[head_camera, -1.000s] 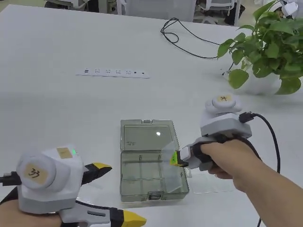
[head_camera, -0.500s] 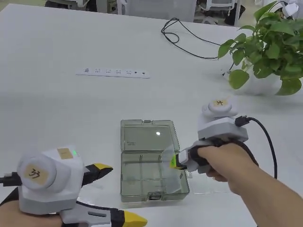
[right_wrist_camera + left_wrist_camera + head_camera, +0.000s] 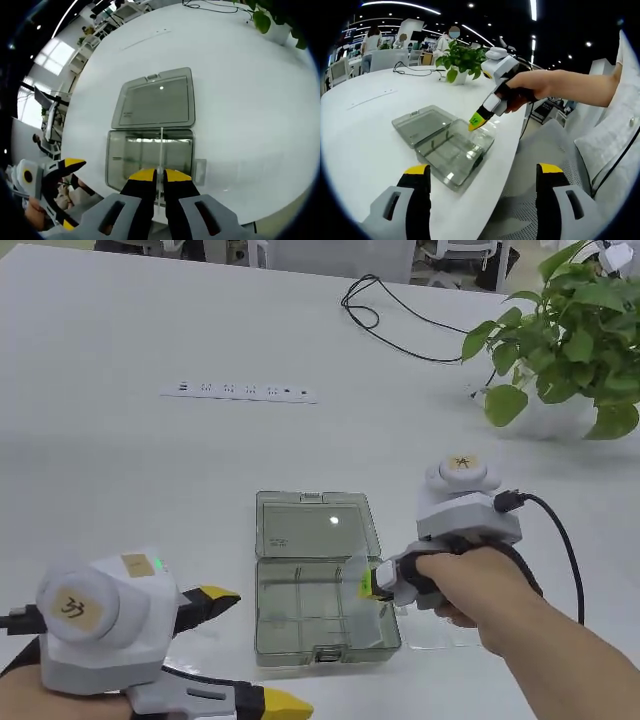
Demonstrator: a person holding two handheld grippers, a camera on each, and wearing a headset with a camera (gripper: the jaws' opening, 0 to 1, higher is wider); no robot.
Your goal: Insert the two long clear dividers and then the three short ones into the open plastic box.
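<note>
The open smoky-clear plastic box [image 3: 300, 615] lies near the table's front edge, its lid [image 3: 315, 525] folded flat behind it. Dividers stand inside the tray. My right gripper [image 3: 372, 583] hovers over the box's right part, shut on a clear divider [image 3: 356, 570] that hangs down into the tray. In the right gripper view the divider [image 3: 161, 150] is edge-on, rising from between the shut jaws above the box [image 3: 140, 150]. My left gripper [image 3: 255, 648] is held open and holds nothing, to the left of the box. In its own view the left gripper [image 3: 482, 172] faces the box [image 3: 445, 145] and the right gripper [image 3: 480, 117].
Clear flat pieces [image 3: 445, 632] lie on the table just right of the box. A white power strip [image 3: 238, 393] lies further back, a black cable [image 3: 385, 315] behind it, and a potted plant [image 3: 560, 340] at the back right. The table edge is close in front.
My right gripper has sunk a little and drawn slightly nearer with the divider, bringing it lower over the tray. The left gripper has stayed put.
</note>
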